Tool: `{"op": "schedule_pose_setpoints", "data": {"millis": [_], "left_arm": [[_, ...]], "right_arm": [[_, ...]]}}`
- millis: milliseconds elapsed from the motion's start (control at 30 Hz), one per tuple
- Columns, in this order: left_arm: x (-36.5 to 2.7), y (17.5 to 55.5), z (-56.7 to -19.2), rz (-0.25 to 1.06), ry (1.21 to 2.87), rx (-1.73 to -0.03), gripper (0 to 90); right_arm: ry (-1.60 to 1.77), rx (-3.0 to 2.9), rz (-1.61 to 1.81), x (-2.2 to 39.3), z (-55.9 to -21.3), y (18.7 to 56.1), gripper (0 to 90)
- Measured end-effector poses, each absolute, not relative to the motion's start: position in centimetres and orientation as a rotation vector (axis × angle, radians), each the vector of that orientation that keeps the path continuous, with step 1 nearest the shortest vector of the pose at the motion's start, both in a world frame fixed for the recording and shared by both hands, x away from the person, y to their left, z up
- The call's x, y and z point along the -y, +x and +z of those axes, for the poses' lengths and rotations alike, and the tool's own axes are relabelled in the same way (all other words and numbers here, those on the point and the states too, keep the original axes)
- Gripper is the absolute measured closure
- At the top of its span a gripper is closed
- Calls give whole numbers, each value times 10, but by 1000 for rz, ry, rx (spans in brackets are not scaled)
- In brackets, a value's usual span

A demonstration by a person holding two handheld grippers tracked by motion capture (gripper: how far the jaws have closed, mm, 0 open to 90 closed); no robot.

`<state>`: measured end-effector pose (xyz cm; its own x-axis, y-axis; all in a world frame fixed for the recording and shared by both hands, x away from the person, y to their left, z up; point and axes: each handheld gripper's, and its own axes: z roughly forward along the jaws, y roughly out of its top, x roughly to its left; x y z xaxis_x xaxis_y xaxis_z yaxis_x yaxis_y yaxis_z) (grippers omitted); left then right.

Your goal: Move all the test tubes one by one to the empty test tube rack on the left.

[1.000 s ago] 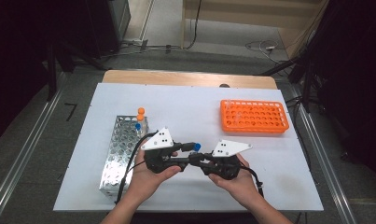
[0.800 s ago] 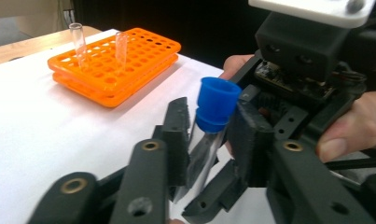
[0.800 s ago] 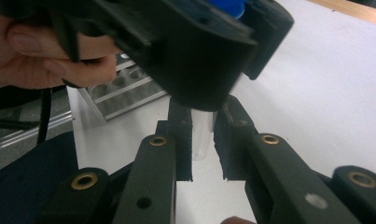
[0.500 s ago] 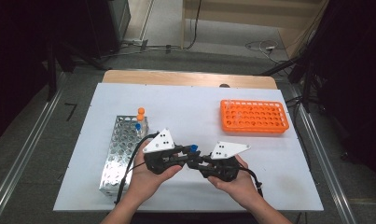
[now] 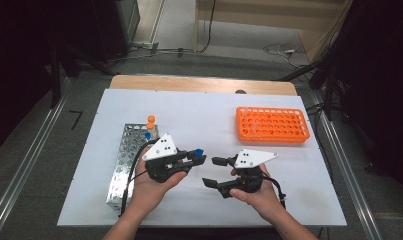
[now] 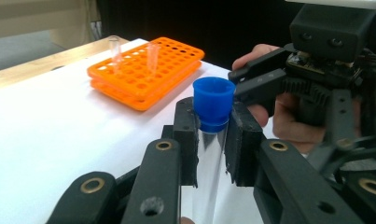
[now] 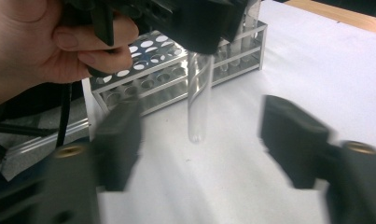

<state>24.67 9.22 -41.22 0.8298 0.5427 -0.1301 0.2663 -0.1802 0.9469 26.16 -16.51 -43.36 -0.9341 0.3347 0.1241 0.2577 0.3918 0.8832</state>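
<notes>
Left gripper view is showing the left claw (image 6: 212, 140) squeezing the clear glass tube with a blue cap (image 6: 213, 105) above the desk while the right claw (image 5: 215, 171) is opening, letting go.

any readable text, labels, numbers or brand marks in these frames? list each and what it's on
None readable.
Orange rack: no print visible.
Metal rack: bare perforated metal, no label.
Blue-capped tube in the left claw: plain cap, clear glass, no marking.
White plates on both claws: only dark dots, no characters.
Right claw: blurred, nothing legible.
</notes>
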Motion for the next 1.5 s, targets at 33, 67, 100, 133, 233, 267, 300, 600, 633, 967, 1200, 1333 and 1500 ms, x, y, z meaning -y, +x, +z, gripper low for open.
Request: {"op": "schedule_pose_setpoints", "data": {"millis": [33,67,100,133,233,267,300,600,633,967,1200,1333,1500], "left_arm": [[-95,247,-412,283,1766,-629,770],[-98,248,-411,284,1757,-637,770],[-101,248,-411,287,1749,-642,770],[-104,249,-410,298,1748,-652,770],[-112,250,-409,317,1735,-669,770],[-114,251,-409,323,1730,-674,770],[-117,252,-408,327,1723,-681,770],[-154,256,-405,409,1664,-767,771],[-158,256,-405,420,1660,-775,770],[-187,258,-406,489,1622,-849,771],[-200,259,-410,541,1590,-899,770],[-205,258,-412,584,1570,-923,771],[-208,259,-417,623,1554,-946,771]], "right_arm": [[547,-2560,1607,167,-434,263,142],[554,-2566,1608,169,-434,265,93],[554,-2572,1617,171,-434,267,53],[554,-2583,1620,173,-434,269,0],[560,-2584,1630,178,-433,272,0],[564,-2578,1623,180,-432,273,0],[568,-2573,1621,182,-432,274,0],[624,-2533,1626,201,-433,283,0],[633,-2527,1625,203,-434,284,0],[693,-2480,1619,223,-434,294,0],[719,-2466,1605,231,-436,299,0],[724,-2463,1591,232,-437,300,0],[735,-2463,1580,233,-440,301,0]]}}
